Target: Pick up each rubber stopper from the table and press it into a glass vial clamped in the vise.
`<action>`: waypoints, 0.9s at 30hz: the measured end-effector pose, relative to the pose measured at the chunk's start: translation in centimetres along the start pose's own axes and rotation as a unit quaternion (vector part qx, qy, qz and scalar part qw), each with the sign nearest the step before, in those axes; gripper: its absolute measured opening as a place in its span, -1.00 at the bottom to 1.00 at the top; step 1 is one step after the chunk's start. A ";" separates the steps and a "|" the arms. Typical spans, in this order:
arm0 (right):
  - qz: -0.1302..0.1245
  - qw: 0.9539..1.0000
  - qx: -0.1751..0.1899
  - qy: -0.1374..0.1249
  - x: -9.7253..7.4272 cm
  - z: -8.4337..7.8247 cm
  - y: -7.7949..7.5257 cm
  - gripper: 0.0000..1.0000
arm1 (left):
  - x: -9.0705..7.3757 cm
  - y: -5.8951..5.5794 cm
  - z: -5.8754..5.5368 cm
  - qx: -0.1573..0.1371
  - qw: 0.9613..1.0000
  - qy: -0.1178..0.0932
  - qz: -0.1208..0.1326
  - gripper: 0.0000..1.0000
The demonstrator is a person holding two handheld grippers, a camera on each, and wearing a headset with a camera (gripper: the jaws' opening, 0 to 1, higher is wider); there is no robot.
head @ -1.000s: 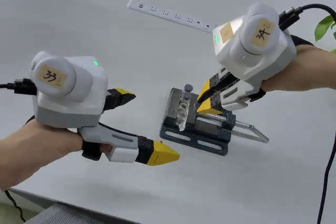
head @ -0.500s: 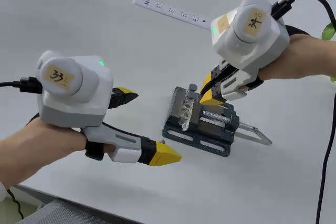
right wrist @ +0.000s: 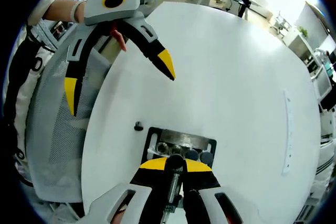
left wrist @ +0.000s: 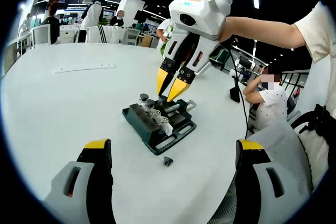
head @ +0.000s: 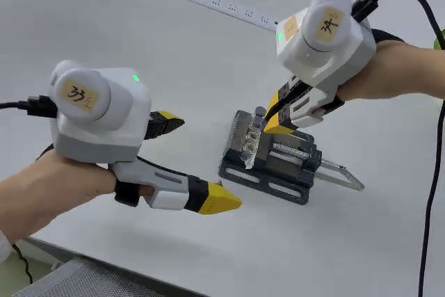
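Observation:
A dark vise (head: 268, 168) stands mid-table and clamps a row of clear glass vials (head: 249, 149). The far vial carries a grey stopper (head: 259, 111). My right gripper (head: 267, 129) hovers right over the vials, its yellow tips nearly together on a dark rubber stopper (right wrist: 175, 158). Two more stoppers (right wrist: 206, 157) sit on vials beside it. A loose stopper (left wrist: 167, 161) lies on the table in front of the vise (left wrist: 157, 124), also visible as a loose stopper (right wrist: 138, 126). My left gripper (head: 195, 161) is held wide open and holds nothing, left of the vise.
A white power strip (head: 229, 8) lies at the far side of the white table (head: 139, 46). The vise's handle (head: 341, 172) sticks out to the right. A black cable (head: 434, 193) runs down the right side. The near table edge (head: 139, 269) is close.
My right gripper has shifted a little towards the far end of the vial row. The left gripper has stayed open in about the same place. The camera has moved slightly.

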State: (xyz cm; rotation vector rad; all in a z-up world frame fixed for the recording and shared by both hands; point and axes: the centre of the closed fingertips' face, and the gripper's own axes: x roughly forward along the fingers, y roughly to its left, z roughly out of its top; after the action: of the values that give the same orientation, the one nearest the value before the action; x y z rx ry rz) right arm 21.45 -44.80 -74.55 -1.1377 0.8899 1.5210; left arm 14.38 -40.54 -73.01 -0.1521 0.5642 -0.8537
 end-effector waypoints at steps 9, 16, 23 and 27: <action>0.005 1.000 0.000 0.003 0.5 0.1 0.1 -0.88 | -0.1 0.3 -0.5 0.026 1.000 0.014 0.002 0.98; 0.008 1.000 0.001 0.004 0.8 0.3 0.0 -0.88 | -0.1 0.2 -0.6 0.021 1.000 0.013 0.003 0.98; 0.011 1.000 -0.002 0.008 1.2 0.3 -0.1 -0.88 | -0.2 0.1 -0.9 0.016 1.000 0.014 0.002 0.98; 0.011 1.000 -0.004 0.008 1.3 0.4 0.0 -0.88 | -0.2 0.0 -1.0 0.013 1.000 0.015 0.002 0.98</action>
State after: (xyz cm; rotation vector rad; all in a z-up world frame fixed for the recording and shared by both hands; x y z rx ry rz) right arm 21.31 -44.03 -75.66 -1.1504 0.9111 1.5363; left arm 13.78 -40.30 -73.78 -0.1150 0.5817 -0.8599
